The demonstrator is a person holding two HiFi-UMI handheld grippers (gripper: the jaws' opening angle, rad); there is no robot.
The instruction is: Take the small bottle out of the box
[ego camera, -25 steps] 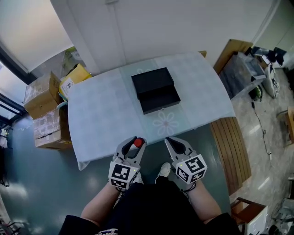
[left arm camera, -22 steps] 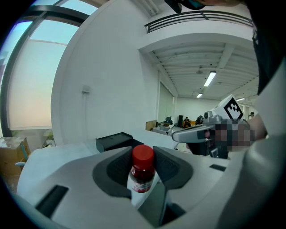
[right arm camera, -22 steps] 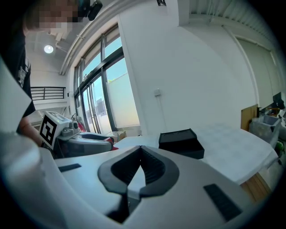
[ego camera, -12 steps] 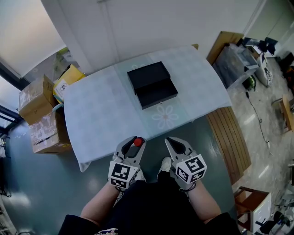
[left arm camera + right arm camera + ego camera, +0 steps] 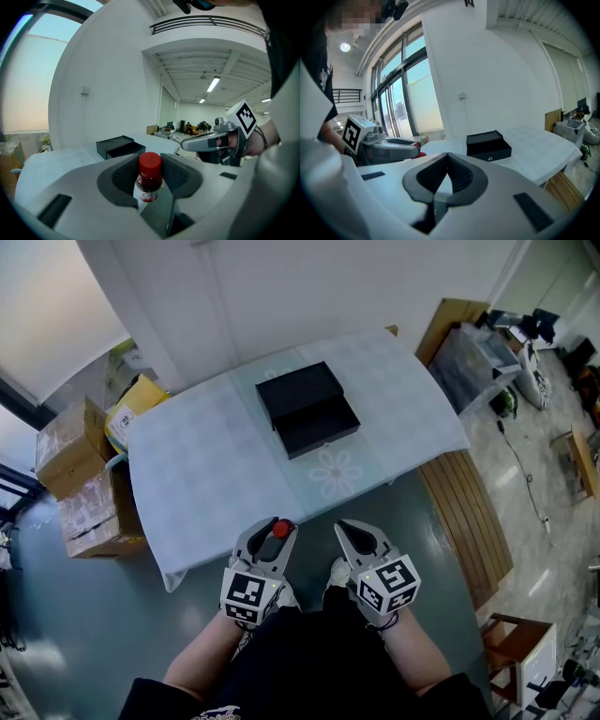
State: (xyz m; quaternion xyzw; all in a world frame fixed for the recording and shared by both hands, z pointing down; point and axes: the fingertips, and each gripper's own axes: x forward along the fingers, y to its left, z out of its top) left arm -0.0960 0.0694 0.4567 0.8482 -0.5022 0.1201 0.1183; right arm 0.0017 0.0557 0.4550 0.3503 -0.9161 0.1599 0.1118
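A small bottle with a red cap stands between the jaws of my left gripper, which is shut on it. In the head view the red cap shows at the left gripper's tip, held off the table's near edge, close to the person's body. My right gripper hangs beside it, shut with nothing in it; its jaws meet at the tip. The black box lies open on the white table, far from both grippers, and also shows in the gripper views.
Cardboard boxes are stacked on the floor left of the table. A slatted wooden bench runs along the table's right side, with a clear crate behind it. A wooden stool stands at the lower right.
The head view has drifted a little, so the table and box sit slightly further left. Both grippers keep the same pose, with the bottle still in the left one.
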